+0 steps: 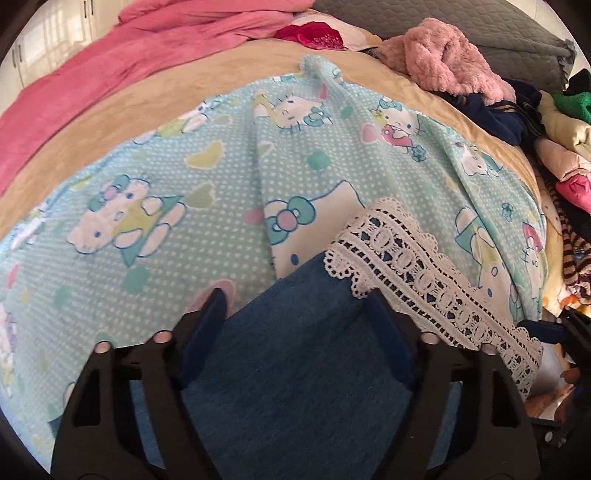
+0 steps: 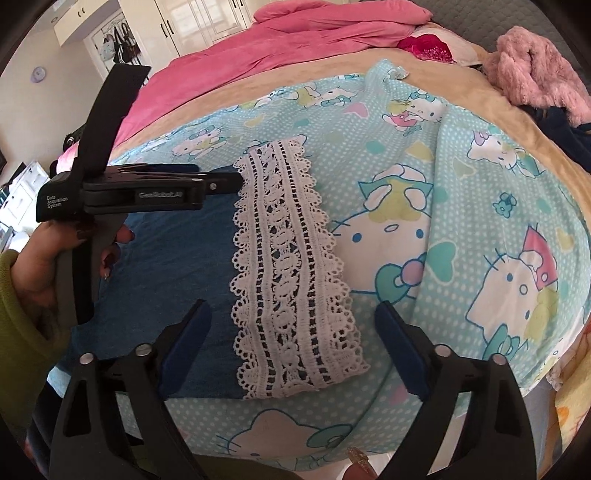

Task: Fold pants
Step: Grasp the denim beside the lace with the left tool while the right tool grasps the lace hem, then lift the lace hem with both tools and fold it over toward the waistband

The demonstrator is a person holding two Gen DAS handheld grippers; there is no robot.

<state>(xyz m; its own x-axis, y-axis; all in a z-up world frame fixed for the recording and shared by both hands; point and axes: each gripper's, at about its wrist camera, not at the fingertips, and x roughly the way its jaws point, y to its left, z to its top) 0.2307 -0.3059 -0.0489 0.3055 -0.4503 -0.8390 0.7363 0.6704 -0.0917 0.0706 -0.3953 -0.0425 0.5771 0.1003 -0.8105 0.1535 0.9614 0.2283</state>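
Black jaws with blue pads framed the near edge of both wrist views. From the left wrist, the left gripper [image 1: 299, 310] stood with its jaws apart, straddling the blue denim of the pants [image 1: 295, 369], the pads lying to either side of the cloth with no grip visible. From the right wrist, the right gripper [image 2: 293, 321] likewise stood apart, its pads on either side of the white lace hem [image 2: 291, 266] without pressing it. The pants lay flat on a light blue cartoon-cat blanket [image 2: 461, 206], with the lace band running from near to far and the denim extending to its left. In the right wrist view the left gripper appeared at the left, its tip at the far end of the lace, held by a hand [image 2: 48, 258] emerging from a green sleeve [image 2: 14, 321]. Beyond the blanket a tan cover [image 1: 147, 96] was exposed, and farther off lay a pink quilt [image 1: 110, 48]. At the far right sat a fluffy pink garment [image 1: 439, 55] beside a grey quilted pillow [image 1: 461, 18], with a heap of mixed clothes [image 1: 554, 129] at the right edge. White cupboards [image 2: 199, 14] stood at the far left of the room.
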